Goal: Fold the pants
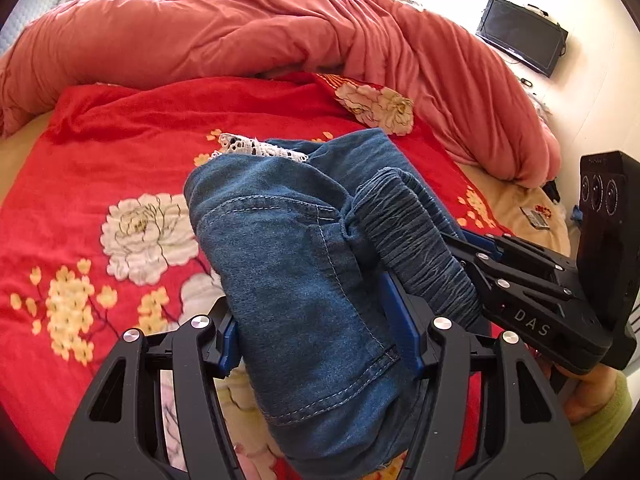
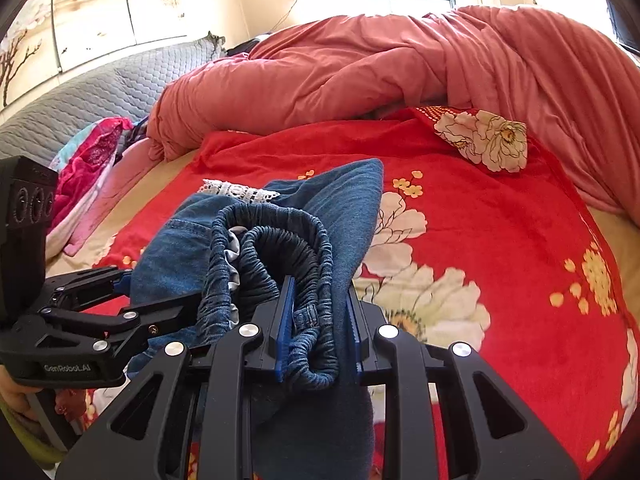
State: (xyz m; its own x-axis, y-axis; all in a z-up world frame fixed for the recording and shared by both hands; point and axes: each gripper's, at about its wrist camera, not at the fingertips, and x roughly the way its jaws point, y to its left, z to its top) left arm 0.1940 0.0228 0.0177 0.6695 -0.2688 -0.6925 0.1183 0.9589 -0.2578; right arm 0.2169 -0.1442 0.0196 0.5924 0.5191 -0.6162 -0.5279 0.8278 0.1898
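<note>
Blue denim pants point(image 1: 288, 248) with an elastic waistband point(image 1: 416, 236) and white lace trim point(image 1: 256, 146) are bunched up and held above a red floral bedspread point(image 1: 120, 152). My left gripper point(image 1: 320, 332) is shut on the denim body of the pants. My right gripper point(image 2: 318, 320) is shut on the gathered waistband point(image 2: 280, 240). In the left wrist view the right gripper point(image 1: 472, 248) comes in from the right onto the waistband. In the right wrist view the left gripper point(image 2: 160, 296) comes in from the left onto the pants point(image 2: 344, 208). The two grippers are close together.
A rumpled salmon-pink duvet point(image 1: 240, 28) is piled along the far side of the bed point(image 2: 400, 52). A floral pillow corner point(image 1: 376, 104) lies near it. Pink clothes point(image 2: 88, 160) lie at the left by a grey quilted headboard point(image 2: 100, 88). A TV point(image 1: 520, 34) hangs on the wall.
</note>
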